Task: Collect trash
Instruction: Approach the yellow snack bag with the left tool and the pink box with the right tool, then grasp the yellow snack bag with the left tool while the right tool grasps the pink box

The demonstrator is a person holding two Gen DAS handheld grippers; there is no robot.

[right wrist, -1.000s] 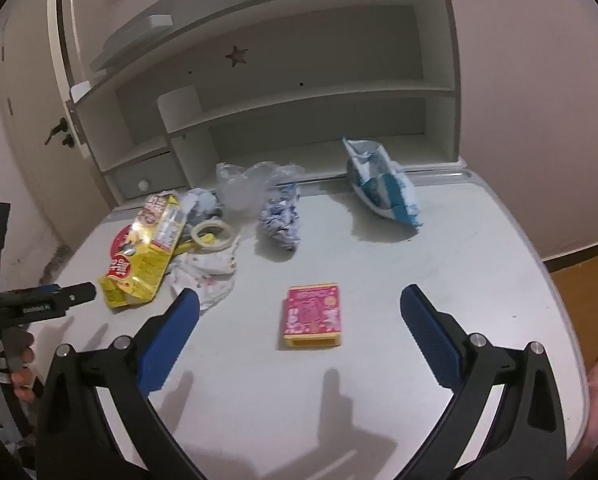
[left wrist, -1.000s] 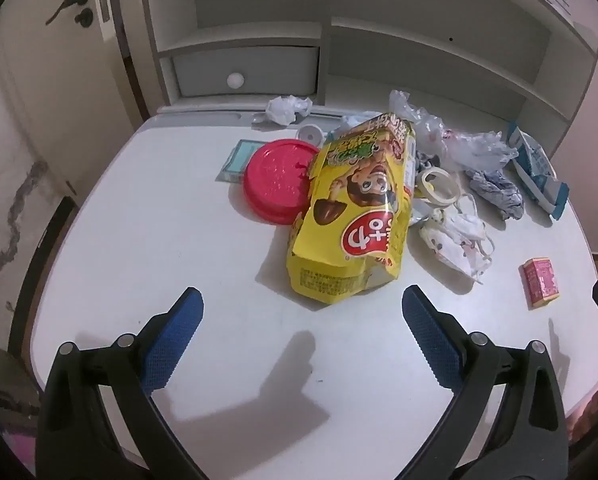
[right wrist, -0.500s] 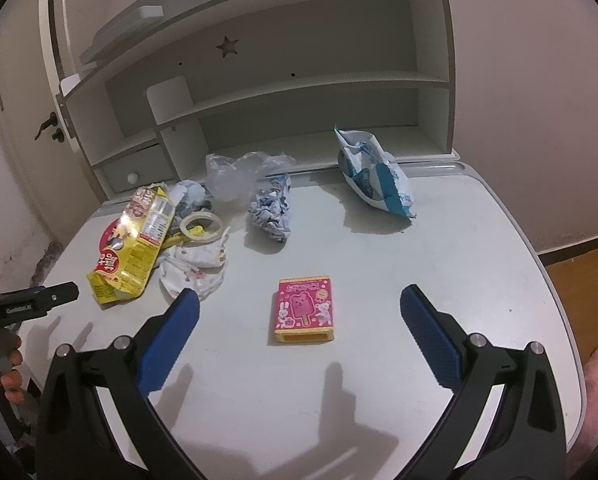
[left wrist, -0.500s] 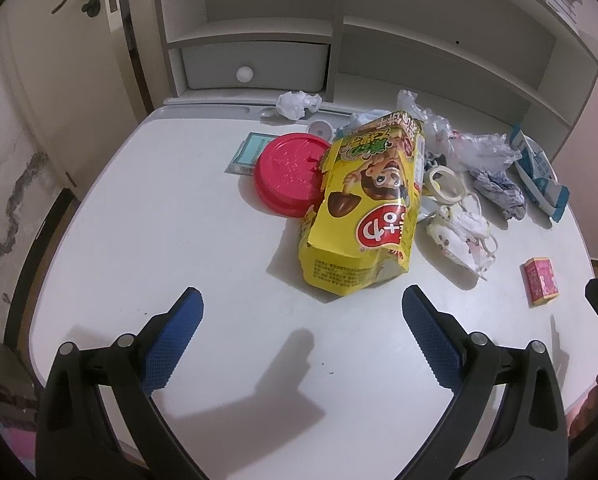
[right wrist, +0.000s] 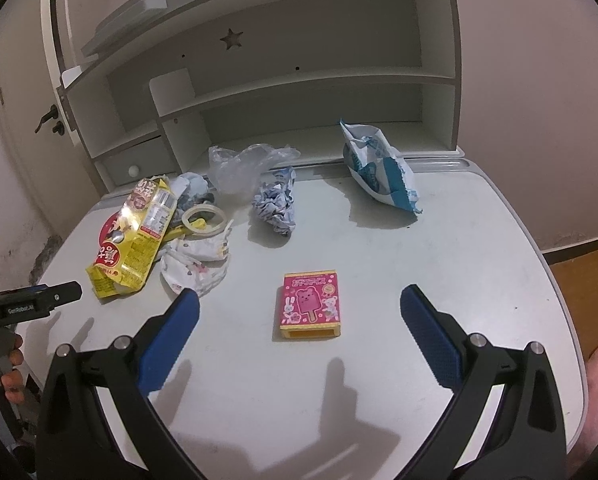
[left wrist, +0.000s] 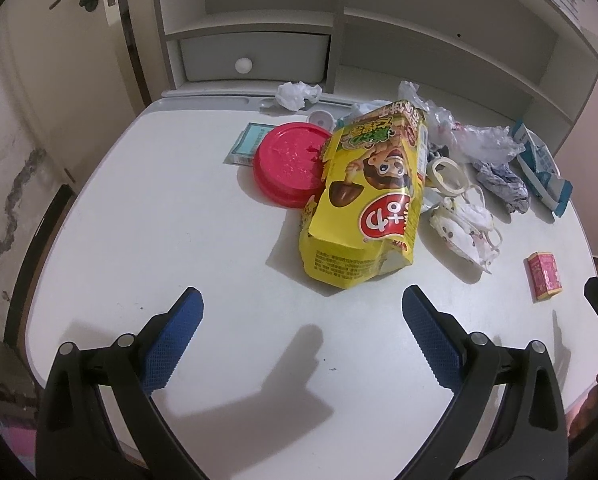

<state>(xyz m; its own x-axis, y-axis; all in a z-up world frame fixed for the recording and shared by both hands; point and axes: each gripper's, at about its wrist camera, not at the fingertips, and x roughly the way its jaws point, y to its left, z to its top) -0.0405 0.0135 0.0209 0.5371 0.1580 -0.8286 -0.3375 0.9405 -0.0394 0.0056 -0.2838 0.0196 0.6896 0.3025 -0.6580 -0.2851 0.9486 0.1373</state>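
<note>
A crumpled yellow snack box (left wrist: 369,200) (right wrist: 133,236) lies mid-desk, just beyond my open, empty left gripper (left wrist: 299,304). Behind it sit a red lid (left wrist: 289,164), a white tissue wad (left wrist: 297,94), a tape ring (left wrist: 449,176) (right wrist: 203,220), a patterned mask (left wrist: 465,228) (right wrist: 197,260), a clear plastic bag (right wrist: 247,168), a crumpled blue-white wrapper (right wrist: 277,208) and a blue-white chip bag (right wrist: 379,178) (left wrist: 541,168). A small pink box (right wrist: 309,306) (left wrist: 543,276) lies between the fingers of my open right gripper (right wrist: 299,304), slightly ahead of them.
The white desk (left wrist: 171,220) has rounded edges and a shelf unit with a drawer (left wrist: 255,62) at the back. A door (left wrist: 55,52) stands to the left. The person's hand (right wrist: 9,364) holds the left gripper at the desk's left edge. A teal card (left wrist: 249,146) lies beside the lid.
Both grippers have drawn slightly back and tilted, so the trash sits a little farther off in both views. Nothing on the desk has moved and both stay open.
</note>
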